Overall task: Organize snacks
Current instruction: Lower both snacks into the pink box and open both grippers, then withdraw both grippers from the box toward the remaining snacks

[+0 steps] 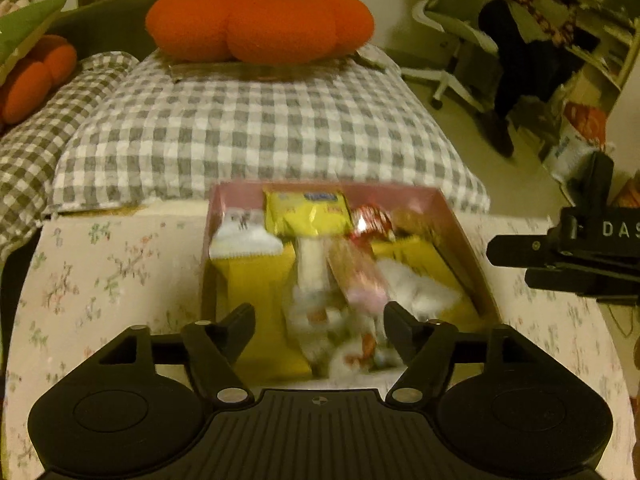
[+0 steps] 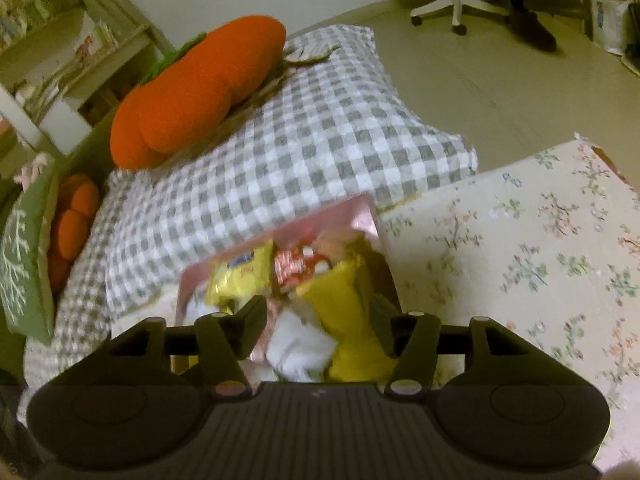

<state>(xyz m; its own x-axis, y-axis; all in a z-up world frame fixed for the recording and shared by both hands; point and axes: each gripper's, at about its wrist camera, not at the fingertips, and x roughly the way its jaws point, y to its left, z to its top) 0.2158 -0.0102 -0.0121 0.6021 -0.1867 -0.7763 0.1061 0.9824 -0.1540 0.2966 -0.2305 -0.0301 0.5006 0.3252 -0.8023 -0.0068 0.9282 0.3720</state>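
A pink box (image 1: 460,232) with a yellow lining sits on the floral table and holds several snack packets: a yellow bag (image 1: 308,212), a red packet (image 1: 372,220), white packets (image 1: 240,236) and a pink-wrapped bar (image 1: 360,280). My left gripper (image 1: 320,316) is open, its fingers just above the box's near end, nothing between them. My right gripper (image 2: 316,320) is open over the same box (image 2: 360,216), above a white packet (image 2: 296,344) and a yellow bag (image 2: 348,320). The right gripper also shows at the right edge of the left wrist view (image 1: 560,256).
The floral tablecloth (image 1: 100,272) surrounds the box. Behind it lies a grey checked cushion (image 1: 260,128) with an orange pumpkin pillow (image 1: 260,20) on top. A white office chair (image 1: 448,40) and a seated person (image 1: 532,40) are at the far right.
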